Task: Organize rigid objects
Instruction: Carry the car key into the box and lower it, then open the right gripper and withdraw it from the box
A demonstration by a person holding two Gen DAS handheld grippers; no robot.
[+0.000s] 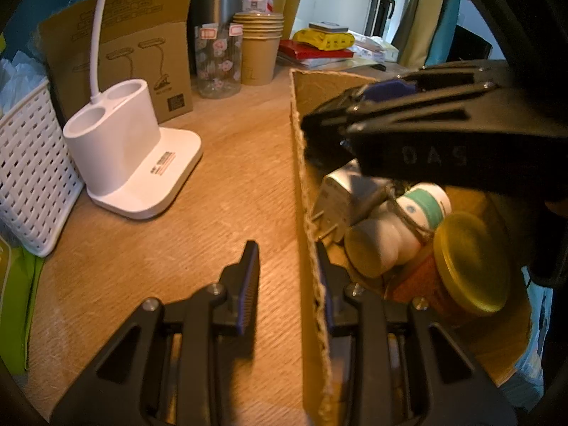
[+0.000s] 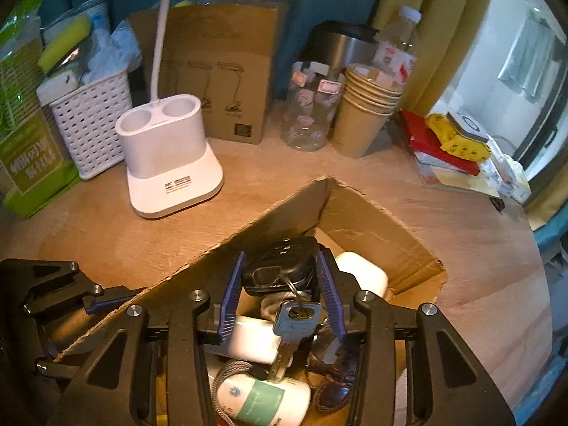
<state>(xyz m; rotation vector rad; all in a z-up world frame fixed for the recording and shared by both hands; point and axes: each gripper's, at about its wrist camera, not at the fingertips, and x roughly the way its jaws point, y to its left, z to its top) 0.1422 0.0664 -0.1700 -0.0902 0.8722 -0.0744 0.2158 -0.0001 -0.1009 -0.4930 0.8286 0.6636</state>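
A cardboard box [image 2: 372, 216] stands on the wooden table and holds several small items. My right gripper [image 2: 280, 273] is shut on a black car key fob [image 2: 280, 266] with a silver key [image 2: 294, 323] hanging from it, held over the box. Below lie a white charger [image 2: 252, 337], a white bottle with a green label [image 2: 262, 397] and a white case [image 2: 362, 277]. My left gripper [image 1: 287, 280] straddles the box's left wall [image 1: 309, 248], one finger outside, one inside, jaws touching the cardboard. In the left wrist view the right gripper [image 1: 319, 124] hovers over the box, above a yellow-lidded jar [image 1: 472, 266].
A white desk lamp base [image 2: 170, 163] with two holder wells stands left of the box. Behind are a white lattice basket [image 2: 92, 120], a brown lamp carton [image 2: 220, 74], a clear jar [image 2: 312, 106], stacked paper cups [image 2: 365, 113] and books with a yellow pack [image 2: 454, 138].
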